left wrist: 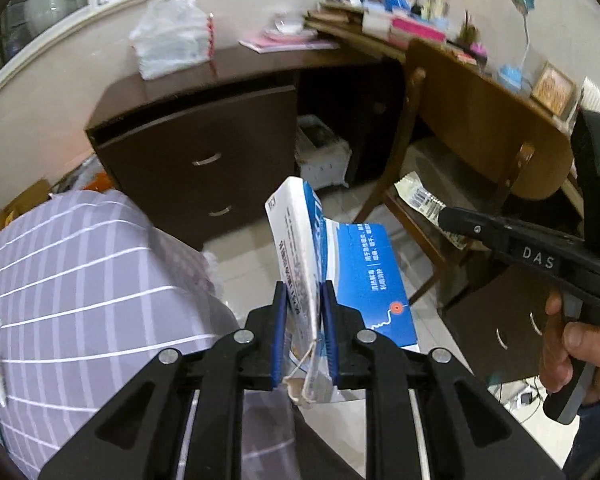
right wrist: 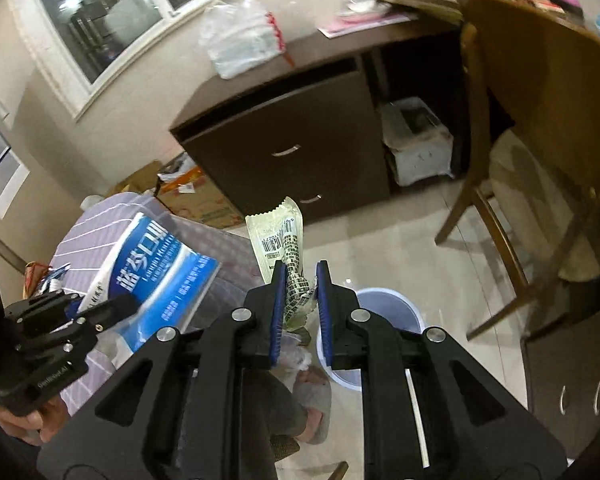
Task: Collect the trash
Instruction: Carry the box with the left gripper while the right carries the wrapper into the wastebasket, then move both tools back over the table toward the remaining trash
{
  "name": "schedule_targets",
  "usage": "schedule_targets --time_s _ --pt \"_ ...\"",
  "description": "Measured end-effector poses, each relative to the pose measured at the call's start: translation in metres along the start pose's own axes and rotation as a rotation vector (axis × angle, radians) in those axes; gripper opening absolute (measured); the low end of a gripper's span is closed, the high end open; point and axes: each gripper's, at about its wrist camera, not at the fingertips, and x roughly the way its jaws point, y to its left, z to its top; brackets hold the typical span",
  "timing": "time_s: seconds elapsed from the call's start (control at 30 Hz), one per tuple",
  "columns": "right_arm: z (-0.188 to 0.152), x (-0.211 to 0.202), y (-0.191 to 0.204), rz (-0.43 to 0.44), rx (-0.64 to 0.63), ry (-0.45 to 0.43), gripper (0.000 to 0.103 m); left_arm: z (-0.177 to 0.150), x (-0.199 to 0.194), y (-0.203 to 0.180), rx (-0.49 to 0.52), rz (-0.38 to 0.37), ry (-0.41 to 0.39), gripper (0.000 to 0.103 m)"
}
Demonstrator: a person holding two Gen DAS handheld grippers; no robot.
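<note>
My left gripper (left wrist: 303, 292) is shut on a flattened blue and white mask box (left wrist: 364, 280), which sticks up and to the right above a striped bed. In the right wrist view the same box (right wrist: 156, 276) shows at the left in that gripper (right wrist: 100, 314). My right gripper (right wrist: 301, 270) is shut on a crumpled pale wrapper (right wrist: 278, 236) with a barcode. That wrapper (left wrist: 418, 196) and gripper (left wrist: 446, 218) appear at the right of the left wrist view. A pale blue waste bin (right wrist: 396, 308) stands on the floor just beyond and below the right fingers.
A dark brown drawer cabinet (right wrist: 292, 136) stands ahead with a white plastic bag (right wrist: 240, 40) on top. A wooden chair (right wrist: 540, 128) is at the right, a cluttered desk (left wrist: 380, 28) behind it. The purple striped bed (left wrist: 80, 280) lies left. A cardboard box (right wrist: 196, 196) sits by the cabinet.
</note>
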Motion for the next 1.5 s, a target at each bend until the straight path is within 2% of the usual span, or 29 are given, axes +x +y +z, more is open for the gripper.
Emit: schedule_targets --time_s 0.27,0.33,0.37,0.4,0.43,0.47,0.5,0.6,0.67,0.73,0.87,1.07,1.5 --pt "-0.005 0.022 -0.029 -0.011 0.057 0.045 0.016 0.008 0.048 -0.024 0.042 0.006 0.102 0.017" --pt "-0.005 0.03 -0.033 -0.016 0.073 0.058 0.019 0.012 0.062 -0.029 0.053 0.005 0.143 0.02" --pt "-0.005 0.035 -0.037 -0.021 0.085 0.065 0.019 0.014 0.067 -0.03 0.056 0.007 0.158 0.024" --pt "-0.006 0.042 -0.042 -0.022 0.102 0.084 0.019 0.015 0.074 -0.031 0.055 0.019 0.183 0.038" --pt "-0.007 0.046 -0.044 -0.016 0.113 0.098 0.027 0.016 0.077 -0.03 0.049 0.025 0.193 0.049" --pt "-0.008 0.05 -0.047 -0.017 0.129 0.107 0.049 0.018 0.078 -0.026 0.036 0.032 0.188 0.067" --pt "-0.009 0.051 -0.049 -0.023 0.139 0.106 0.061 0.019 0.076 -0.025 0.03 0.037 0.177 0.075" --pt "-0.011 0.051 -0.054 -0.028 0.161 0.095 0.07 0.02 0.066 -0.018 0.018 0.056 0.132 0.084" --pt "-0.012 0.049 -0.056 -0.036 0.172 0.087 0.091 0.021 0.059 -0.015 0.019 0.077 0.109 0.086" --pt "-0.012 0.047 -0.056 -0.048 0.18 0.076 0.097 0.022 0.052 -0.013 0.018 0.091 0.087 0.088" --pt "-0.009 0.043 -0.049 -0.068 0.173 0.075 0.097 0.024 0.034 -0.006 -0.007 0.096 0.045 0.09" --pt "-0.002 0.031 -0.027 -0.053 0.146 0.051 0.097 0.022 -0.002 0.006 -0.04 0.096 -0.028 0.091" --pt "0.017 0.004 0.065 0.015 0.0 -0.003 0.097 0.005 -0.08 0.054 -0.134 0.136 -0.165 0.092"
